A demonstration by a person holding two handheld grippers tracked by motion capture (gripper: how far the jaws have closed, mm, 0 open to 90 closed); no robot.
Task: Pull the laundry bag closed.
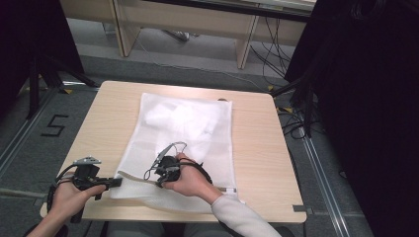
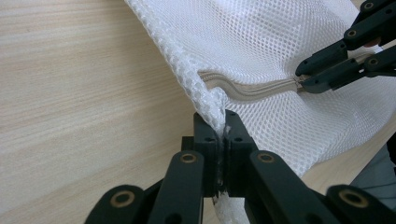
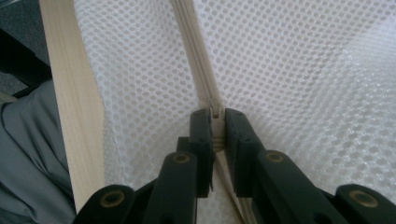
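A white mesh laundry bag (image 1: 212, 148) lies flat on the wooden table (image 1: 257, 148), with white cloth (image 1: 180, 118) bunched inside its far half. My left gripper (image 1: 116, 182) is shut on the bag's near left corner; in the left gripper view the mesh (image 2: 261, 42) is pinched between its jaws (image 2: 218, 123). The beige zipper (image 2: 261, 89) runs along the bag's near edge. My right gripper (image 1: 159, 179) is shut on the zipper pull (image 3: 215, 112), with its jaws (image 3: 215, 117) astride the zipper tape (image 3: 194, 56). The right gripper (image 2: 303, 80) also appears in the left gripper view.
The table's front edge (image 1: 197, 215) is just under both hands. A person's grey trouser leg (image 3: 28, 158) is below it. On the floor are a taped "5" (image 1: 53, 126), cables (image 1: 291, 126) at right and black stands (image 1: 39, 74) at left.
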